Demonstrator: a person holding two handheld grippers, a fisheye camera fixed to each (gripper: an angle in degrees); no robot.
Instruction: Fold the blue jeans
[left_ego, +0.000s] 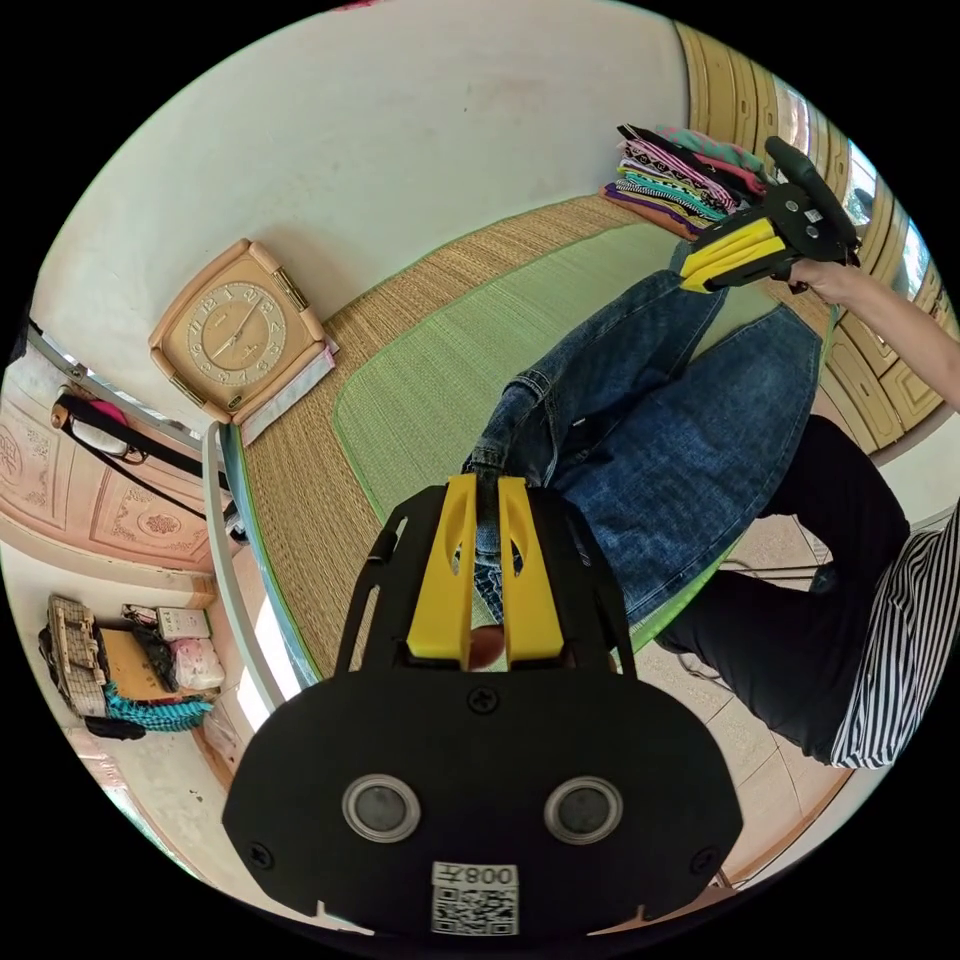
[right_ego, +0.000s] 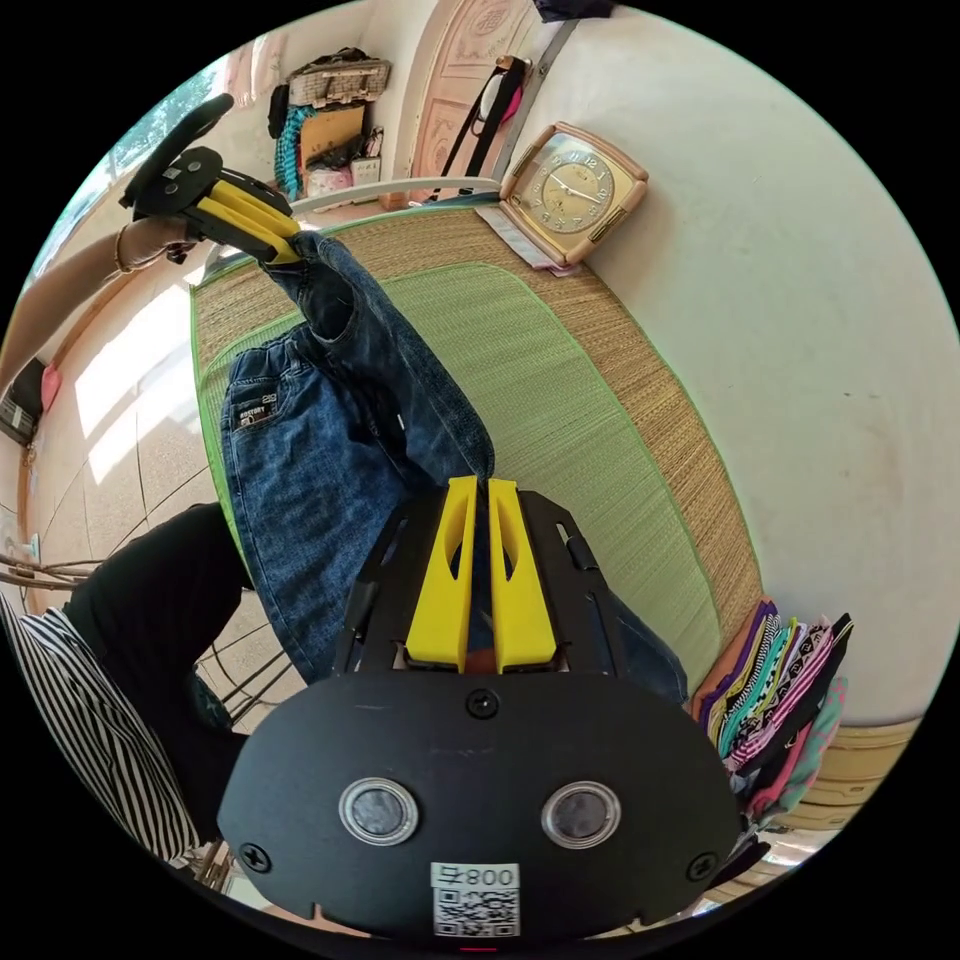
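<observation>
1. The blue jeans (left_ego: 660, 440) lie partly on the woven mat (left_ego: 430, 380), with one long edge lifted and strung between the two grippers, so the cloth's long axis runs straight from one to the other.
2. Left gripper (left_ego: 487, 500) has its jaws nearly closed, pinching denim at one end. Right gripper (right_ego: 478, 500) is clamped the same way on the other end.
3. Neither hand is really nearer; each owns its own end, so the fold probably needs both moving together across the mat.
4. The jeans' near edge hangs past the mat and is hidden behind each gripper body, so what's underneath is hard to tell.
</observation>
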